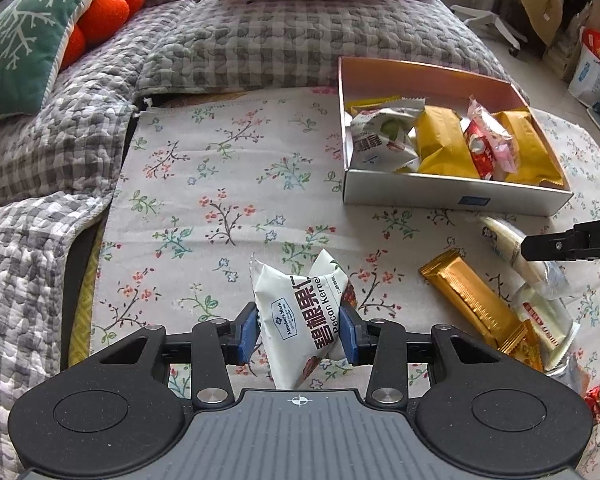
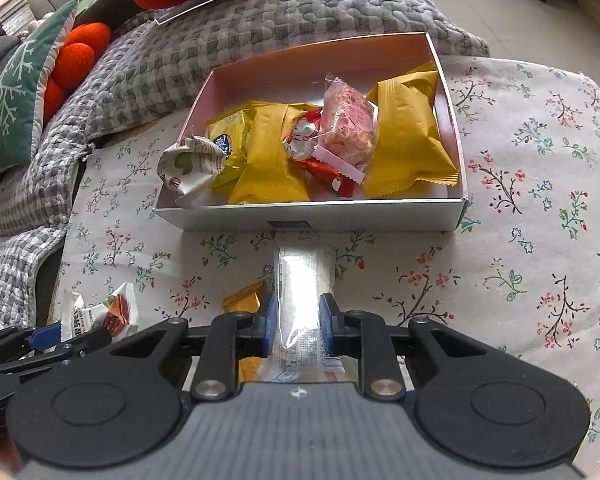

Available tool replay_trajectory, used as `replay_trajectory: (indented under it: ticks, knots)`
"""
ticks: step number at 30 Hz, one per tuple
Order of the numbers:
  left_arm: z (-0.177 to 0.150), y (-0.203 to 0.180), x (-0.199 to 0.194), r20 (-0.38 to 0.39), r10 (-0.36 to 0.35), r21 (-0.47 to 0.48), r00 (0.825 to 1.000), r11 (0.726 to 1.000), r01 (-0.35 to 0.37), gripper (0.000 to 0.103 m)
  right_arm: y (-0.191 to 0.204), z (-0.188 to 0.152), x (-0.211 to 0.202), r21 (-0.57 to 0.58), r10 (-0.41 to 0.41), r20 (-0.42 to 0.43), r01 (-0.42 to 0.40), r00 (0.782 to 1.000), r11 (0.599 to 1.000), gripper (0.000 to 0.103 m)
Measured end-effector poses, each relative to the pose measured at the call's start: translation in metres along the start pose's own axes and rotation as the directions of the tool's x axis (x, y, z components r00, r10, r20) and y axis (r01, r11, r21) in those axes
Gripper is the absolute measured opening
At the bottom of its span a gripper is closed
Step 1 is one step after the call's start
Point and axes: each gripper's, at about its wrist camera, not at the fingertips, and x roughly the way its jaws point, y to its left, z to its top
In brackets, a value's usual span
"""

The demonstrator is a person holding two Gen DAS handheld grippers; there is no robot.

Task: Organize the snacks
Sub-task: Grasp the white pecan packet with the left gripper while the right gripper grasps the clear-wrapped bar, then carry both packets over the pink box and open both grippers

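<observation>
My left gripper (image 1: 299,312) is shut on a white pecan-kernel packet (image 1: 288,292), held just above the floral cloth (image 1: 220,184). My right gripper (image 2: 299,308) is shut on a long white bar in a clear wrapper (image 2: 304,268), which points at the front wall of the white box (image 2: 380,216). The box (image 1: 456,196) holds yellow packets (image 2: 408,136), a red candy, a pink sweet (image 2: 348,120) and a crumpled white packet. In the right wrist view the left gripper (image 2: 40,340) shows at the lower left with the pecan packet (image 2: 100,316).
A gold-wrapped bar (image 1: 472,300), a white packet (image 1: 548,320) and a red candy (image 1: 596,396) lie loose on the cloth near the box. A grey checked quilt (image 1: 260,40), a green pillow (image 1: 24,40) and orange cushions (image 1: 112,4) border the far and left sides.
</observation>
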Motion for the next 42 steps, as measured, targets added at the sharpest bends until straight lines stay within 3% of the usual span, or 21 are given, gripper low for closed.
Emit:
replay_trajectory:
  ticks: [5,8,10,13,16,18,20,22,25,28,29,33,42]
  knots:
    - [0.001,-0.003,-0.004,0.014,-0.015,0.003,1.000,1.000,0.015,0.039,-0.003,0.004,-0.009,0.019,0.050,-0.019,-0.050,0.999,0.999,0.019]
    - [0.003,-0.005,-0.007,0.027,-0.026,0.002,0.999,1.000,0.026,0.039,-0.004,0.005,-0.015,0.026,0.069,-0.021,-0.068,0.997,0.997,0.008]
    - [0.003,-0.008,-0.008,0.030,-0.030,0.011,0.999,0.999,0.030,0.039,-0.004,0.006,-0.017,0.025,0.074,-0.019,-0.074,0.997,0.997,0.008]
    - [0.002,-0.010,-0.006,0.026,-0.030,0.019,0.999,0.999,0.029,0.039,0.002,0.003,-0.012,-0.054,0.059,-0.027,-0.061,0.998,0.997,0.010]
    - [0.002,-0.010,-0.006,0.025,-0.029,0.021,0.999,0.999,0.028,0.039,0.006,-0.002,0.001,-0.081,0.021,-0.040,-0.024,0.999,0.996,0.029]
    - [0.002,-0.010,-0.005,0.024,-0.025,0.022,0.999,0.999,0.024,0.039,0.008,-0.005,0.009,-0.113,-0.006,-0.043,0.001,0.999,0.994,0.051]
    - [0.001,-0.009,-0.004,0.020,-0.020,0.022,1.000,1.000,0.020,0.039,0.009,-0.007,0.014,-0.133,-0.010,-0.041,0.004,0.999,0.991,0.052]
    - [0.001,-0.009,-0.003,0.017,-0.016,0.022,1.000,1.000,0.016,0.039,0.008,-0.009,0.021,-0.132,-0.002,-0.057,-0.006,0.998,0.991,0.049]
    - [0.002,-0.008,-0.003,0.018,-0.016,0.021,1.000,1.000,0.016,0.039,0.009,-0.013,0.035,-0.140,-0.015,-0.081,0.004,0.997,0.990,0.035]
    - [0.003,-0.007,-0.005,0.025,-0.025,0.014,0.999,1.000,0.025,0.039,0.018,-0.013,0.031,-0.173,-0.035,-0.062,0.024,0.997,0.985,0.031]
    - [0.003,-0.007,-0.006,0.028,-0.028,0.012,0.999,1.000,0.027,0.039,0.018,-0.012,0.025,-0.168,-0.013,-0.050,0.004,0.999,0.986,0.023]
    - [0.003,-0.007,-0.007,0.036,-0.035,0.013,0.999,0.999,0.034,0.039,0.013,-0.004,0.008,-0.130,0.042,-0.035,-0.046,0.999,0.990,0.022]
    - [0.004,-0.010,-0.010,0.047,-0.047,0.015,0.998,0.999,0.047,0.039,0.004,0.001,-0.005,-0.081,0.071,-0.031,-0.073,0.997,0.994,0.021]
